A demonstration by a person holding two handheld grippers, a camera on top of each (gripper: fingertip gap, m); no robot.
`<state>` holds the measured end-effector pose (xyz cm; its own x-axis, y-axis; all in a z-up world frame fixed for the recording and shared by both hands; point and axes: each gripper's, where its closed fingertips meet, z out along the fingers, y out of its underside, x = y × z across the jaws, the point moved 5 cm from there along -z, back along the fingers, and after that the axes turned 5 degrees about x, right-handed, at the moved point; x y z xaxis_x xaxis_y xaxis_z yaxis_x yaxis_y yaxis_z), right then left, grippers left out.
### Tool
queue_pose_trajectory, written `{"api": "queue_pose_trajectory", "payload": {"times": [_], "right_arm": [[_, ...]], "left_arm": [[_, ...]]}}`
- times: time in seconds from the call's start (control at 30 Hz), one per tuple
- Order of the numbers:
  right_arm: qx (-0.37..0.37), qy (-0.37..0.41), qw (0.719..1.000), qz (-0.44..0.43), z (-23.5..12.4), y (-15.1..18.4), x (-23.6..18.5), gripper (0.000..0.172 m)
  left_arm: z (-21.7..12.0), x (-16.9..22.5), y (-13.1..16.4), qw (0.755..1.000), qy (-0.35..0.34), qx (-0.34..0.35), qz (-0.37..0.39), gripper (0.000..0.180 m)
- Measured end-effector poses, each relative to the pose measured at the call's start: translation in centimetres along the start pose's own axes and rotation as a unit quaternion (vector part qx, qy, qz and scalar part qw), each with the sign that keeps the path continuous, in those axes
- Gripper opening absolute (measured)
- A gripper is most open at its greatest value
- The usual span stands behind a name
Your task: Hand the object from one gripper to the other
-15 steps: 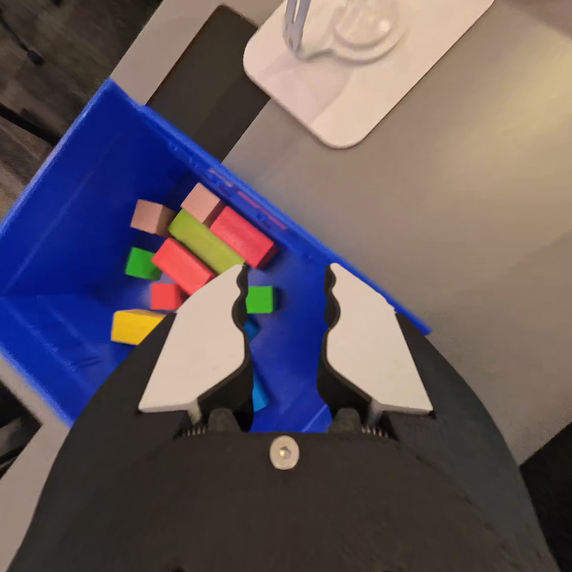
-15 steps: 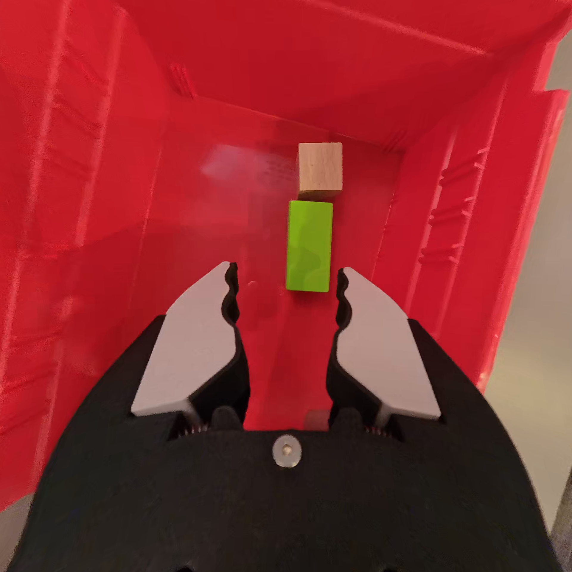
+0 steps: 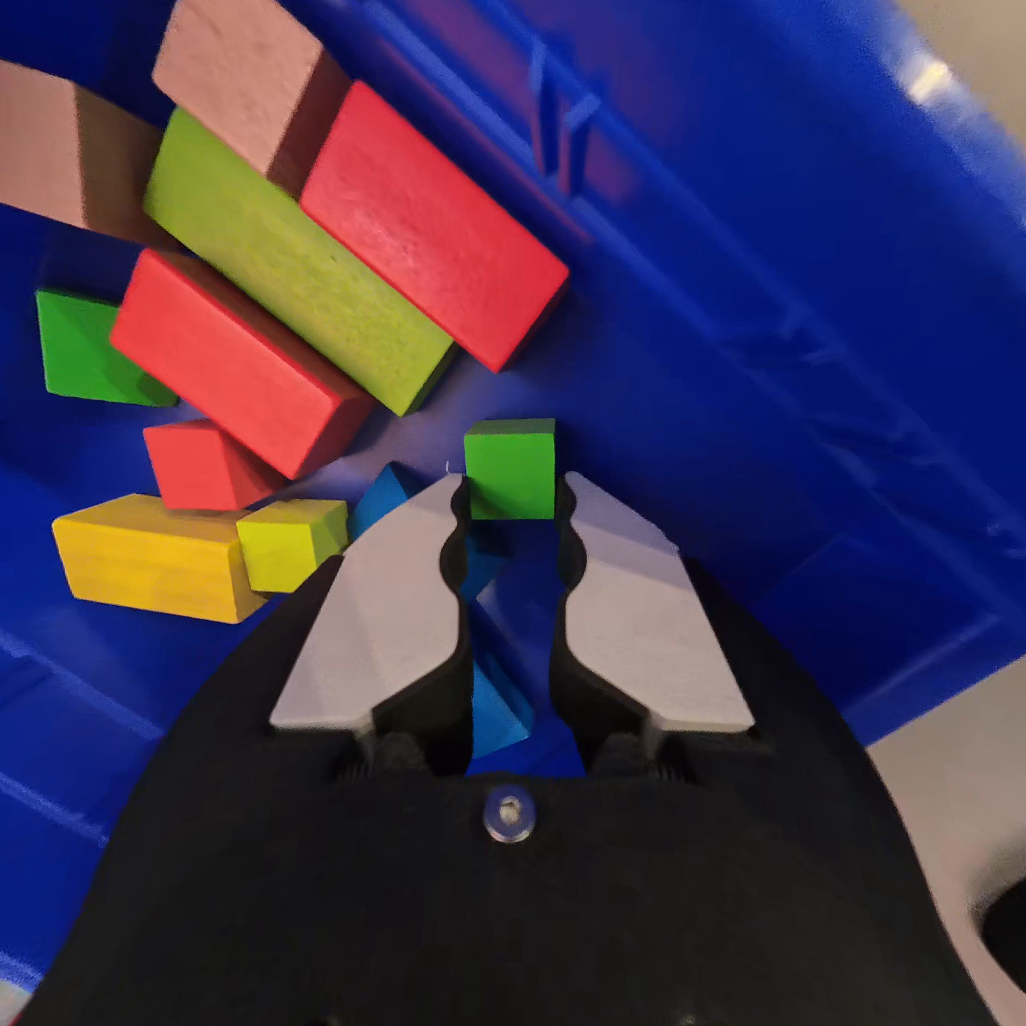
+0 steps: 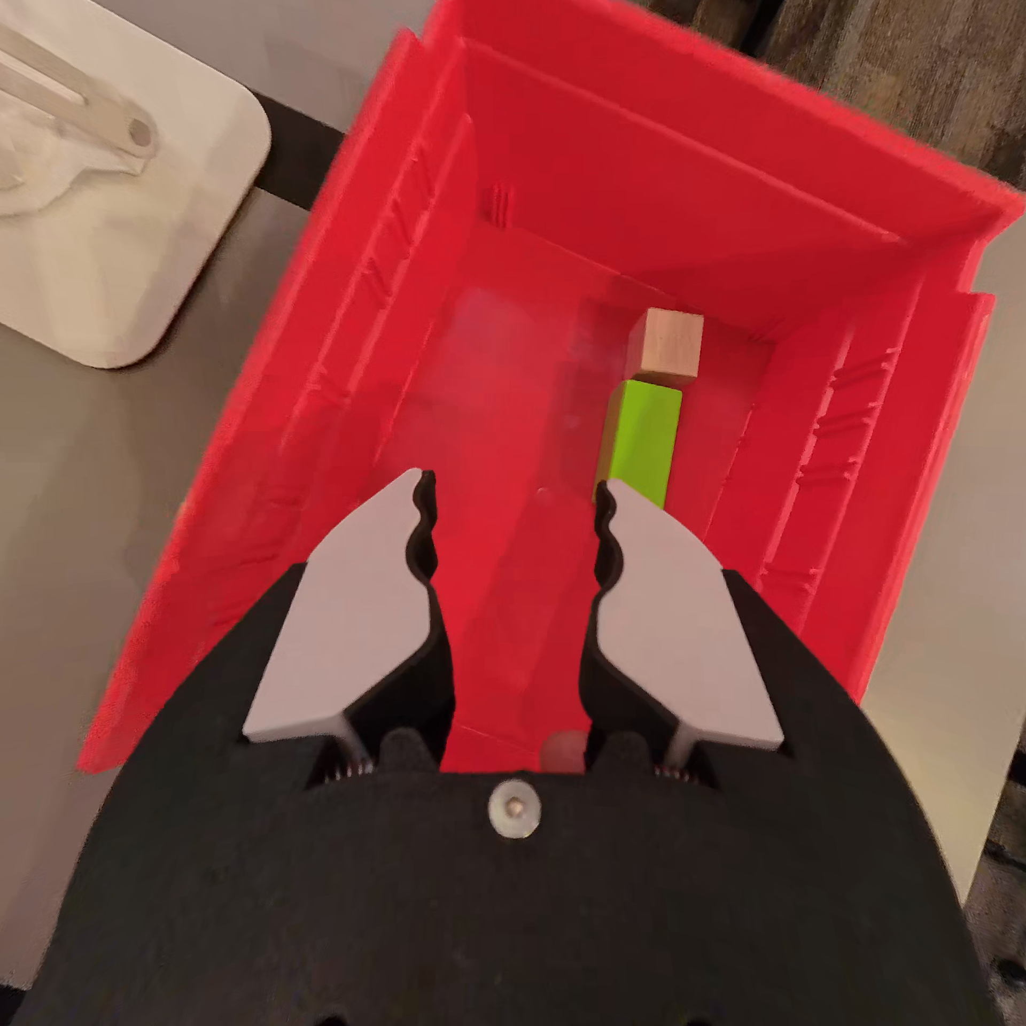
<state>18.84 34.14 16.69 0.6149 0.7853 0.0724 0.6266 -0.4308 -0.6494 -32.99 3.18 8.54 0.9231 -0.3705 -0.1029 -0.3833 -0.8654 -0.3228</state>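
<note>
In the left wrist view my left gripper (image 3: 511,495) is down inside the blue bin (image 3: 777,333). Its two fingertips are closed on the sides of a small green cube (image 3: 509,477) that rests on the bin floor. Both pads touch the cube. In the right wrist view my right gripper (image 4: 513,499) is open and empty above the red bin (image 4: 610,194). A lime green block (image 4: 644,438) and a plain wooden cube (image 4: 669,344) lie on that bin's floor, just beyond the right fingertip (image 4: 627,511).
The blue bin also holds two long red blocks (image 3: 433,222), a long lime block (image 3: 294,261), pink blocks (image 3: 239,72), a yellow block (image 3: 150,555) and a blue piece (image 3: 494,716) under the fingers. A white tray (image 4: 111,194) lies on the grey table (image 4: 83,499). Spacing between my two grippers at the tips: around 60 cm.
My left gripper dropped into the blue bin and its jaws narrowed onto the green cube. My right gripper rose and drew back from the red bin, still open.
</note>
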Motion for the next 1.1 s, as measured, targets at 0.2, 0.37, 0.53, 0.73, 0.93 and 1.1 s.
{"api": "queue_pose_trajectory", "payload": {"times": [0.2,0.37,0.53,0.73,0.93,1.1], "right_arm": [[0.150,-0.144,0.976,-0.064,-5.0,-4.9,-8.5,0.049],[0.257,-0.375,0.885,-0.098,-8.8,-9.1,-21.0,0.051],[0.299,-0.515,0.796,-0.108,-10.1,-11.0,-29.3,0.055],[0.287,-0.567,0.768,-0.083,-9.7,-10.9,-31.8,0.045],[0.292,-0.575,0.761,-0.073,-10.3,-10.2,-30.8,0.026],[0.267,-0.453,0.848,-0.056,-10.0,-9.9,-22.3,0.025]], "left_arm": [[-5.7,1.1,-2.3,0.984,0.015,0.167,-0.064,0.028],[-13.5,7.7,-8.6,0.918,0.114,0.378,-0.043,0.028],[-16.8,14.9,-13.9,0.859,0.197,0.472,0.007,0.028],[-17.1,19.3,-16.5,0.819,0.263,0.510,0.024,0.028],[-16.8,20.4,-17.3,0.803,0.290,0.520,0.021,0.028],[-17.0,18.9,-17.0,0.819,0.256,0.513,0.010,0.045]]}}
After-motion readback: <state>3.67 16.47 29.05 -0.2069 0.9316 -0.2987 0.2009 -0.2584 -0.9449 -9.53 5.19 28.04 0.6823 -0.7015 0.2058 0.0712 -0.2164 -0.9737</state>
